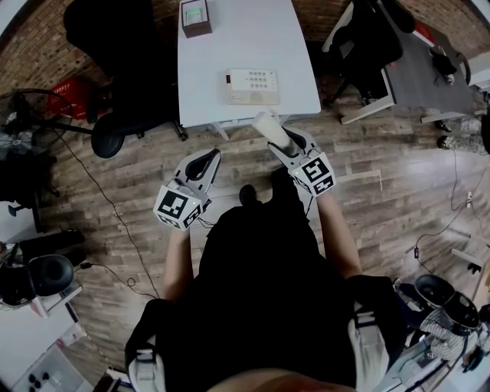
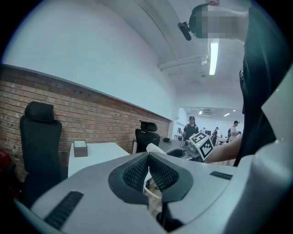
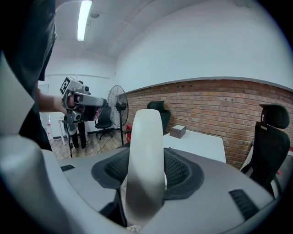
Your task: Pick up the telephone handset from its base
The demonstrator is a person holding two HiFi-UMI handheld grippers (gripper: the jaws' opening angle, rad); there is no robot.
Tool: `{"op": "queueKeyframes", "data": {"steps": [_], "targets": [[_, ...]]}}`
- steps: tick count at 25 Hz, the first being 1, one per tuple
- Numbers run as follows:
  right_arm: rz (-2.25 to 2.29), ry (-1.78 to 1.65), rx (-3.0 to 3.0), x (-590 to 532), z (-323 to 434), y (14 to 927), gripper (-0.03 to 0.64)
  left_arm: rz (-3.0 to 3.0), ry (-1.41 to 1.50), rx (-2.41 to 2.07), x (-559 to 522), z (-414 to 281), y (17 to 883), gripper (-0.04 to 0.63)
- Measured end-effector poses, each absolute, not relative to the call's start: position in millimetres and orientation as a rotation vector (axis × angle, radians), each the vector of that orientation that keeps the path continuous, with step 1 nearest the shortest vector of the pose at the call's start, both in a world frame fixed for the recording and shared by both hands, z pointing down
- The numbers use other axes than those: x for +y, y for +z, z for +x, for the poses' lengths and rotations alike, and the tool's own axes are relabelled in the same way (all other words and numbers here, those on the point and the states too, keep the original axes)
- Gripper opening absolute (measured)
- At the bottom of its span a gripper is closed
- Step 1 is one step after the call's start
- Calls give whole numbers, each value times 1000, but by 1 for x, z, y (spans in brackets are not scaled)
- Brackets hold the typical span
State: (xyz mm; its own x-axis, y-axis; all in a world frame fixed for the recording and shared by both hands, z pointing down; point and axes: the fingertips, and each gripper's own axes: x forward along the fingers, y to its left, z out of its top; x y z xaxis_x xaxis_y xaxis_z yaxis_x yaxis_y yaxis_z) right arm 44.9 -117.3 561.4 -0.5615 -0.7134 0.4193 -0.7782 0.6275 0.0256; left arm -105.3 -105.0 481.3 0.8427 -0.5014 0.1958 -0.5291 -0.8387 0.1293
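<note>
The white telephone handset is off its base and hangs in the air in front of the table, with my right gripper shut on it. In the right gripper view the handset stands upright between the dark pads. The cream base with its keypad lies near the front edge of the white table. My left gripper hangs lower and to the left over the floor, its jaws shut with nothing in them. In the left gripper view its pads meet at the tip, and the handset's end shows beyond them.
A small brown box stands at the table's far end. Black office chairs stand left and right of the table. A fan stands on the wooden floor. Cables run across the floor at left. People stand far off in the left gripper view.
</note>
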Motion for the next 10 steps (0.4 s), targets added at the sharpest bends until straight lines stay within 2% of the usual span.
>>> {"op": "queueKeyframes", "data": {"steps": [10], "targets": [[1180,227,-2457,-123,44,564,212,2836,228,-810,-111,-109,483,20]]}}
